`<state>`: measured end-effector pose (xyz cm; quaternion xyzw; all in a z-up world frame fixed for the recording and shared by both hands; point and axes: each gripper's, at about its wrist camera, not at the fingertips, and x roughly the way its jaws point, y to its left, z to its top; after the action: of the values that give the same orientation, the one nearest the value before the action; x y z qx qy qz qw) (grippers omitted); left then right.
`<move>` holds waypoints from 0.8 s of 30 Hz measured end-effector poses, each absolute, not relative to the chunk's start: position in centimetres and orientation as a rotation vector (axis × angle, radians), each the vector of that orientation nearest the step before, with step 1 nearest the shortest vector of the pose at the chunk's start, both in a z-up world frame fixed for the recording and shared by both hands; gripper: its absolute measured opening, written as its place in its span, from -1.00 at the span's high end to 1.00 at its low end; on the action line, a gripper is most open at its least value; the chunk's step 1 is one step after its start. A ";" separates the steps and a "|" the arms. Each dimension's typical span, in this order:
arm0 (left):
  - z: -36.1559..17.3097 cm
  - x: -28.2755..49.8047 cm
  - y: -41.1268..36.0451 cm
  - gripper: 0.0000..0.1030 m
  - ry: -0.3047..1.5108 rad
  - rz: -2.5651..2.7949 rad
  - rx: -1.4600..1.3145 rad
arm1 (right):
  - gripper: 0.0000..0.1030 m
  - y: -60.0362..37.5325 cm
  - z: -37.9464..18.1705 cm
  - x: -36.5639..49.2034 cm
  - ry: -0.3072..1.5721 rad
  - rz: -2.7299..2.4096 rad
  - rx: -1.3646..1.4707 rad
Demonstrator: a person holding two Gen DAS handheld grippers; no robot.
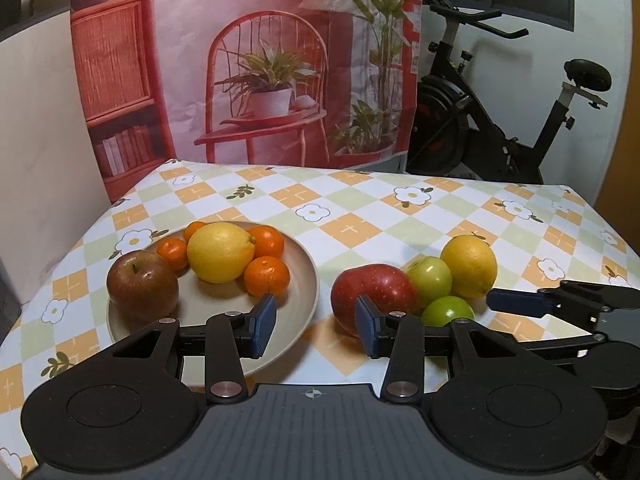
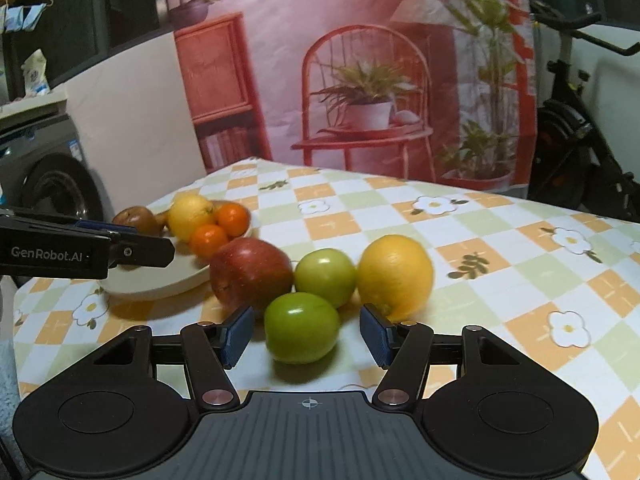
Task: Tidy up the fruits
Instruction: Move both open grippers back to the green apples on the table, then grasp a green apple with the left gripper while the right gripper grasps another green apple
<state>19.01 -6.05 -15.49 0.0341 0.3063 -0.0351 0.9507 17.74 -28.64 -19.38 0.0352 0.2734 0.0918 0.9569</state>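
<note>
A beige plate (image 1: 296, 312) on the left holds a brownish apple (image 1: 142, 284), a lemon (image 1: 220, 252) and several mandarins (image 1: 266, 276). My left gripper (image 1: 316, 328) hovers open over the plate's right rim with nothing between its pads. A red apple (image 1: 384, 288) lies just right of its right pad. On the cloth beside it are two green apples and an orange (image 2: 394, 276). The nearer green apple (image 2: 302, 328) sits between the open pads of my right gripper (image 2: 307, 334), with a small gap on each side. The other green apple (image 2: 326, 276) lies behind it.
A checked, flowered tablecloth (image 1: 400, 216) covers the table, whose far edge meets a printed backdrop (image 1: 260, 60). An exercise bike (image 1: 480, 128) stands behind on the right and a washing machine (image 2: 52, 184) to the left. The left gripper's side (image 2: 140, 240) shows above the plate.
</note>
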 end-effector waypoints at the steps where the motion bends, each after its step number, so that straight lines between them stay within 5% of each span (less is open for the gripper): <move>1: -15.5 19.0 -6.0 0.11 0.624 -0.070 0.067 | -0.08 -28.5 -19.5 18.0 0.560 0.189 0.068; 9: -16.0 19.0 -5.8 0.11 0.637 -0.066 0.057 | 0.15 -28.1 -20.5 19.5 0.610 0.195 0.062; 24: -16.0 18.6 -5.8 0.11 0.641 -0.079 0.057 | 0.17 -29.3 -20.7 17.5 0.567 0.174 0.111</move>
<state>18.60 -5.82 -15.96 0.0280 0.3148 -0.0386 0.9480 17.47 -29.33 -20.70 0.0549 0.2792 0.0856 0.9548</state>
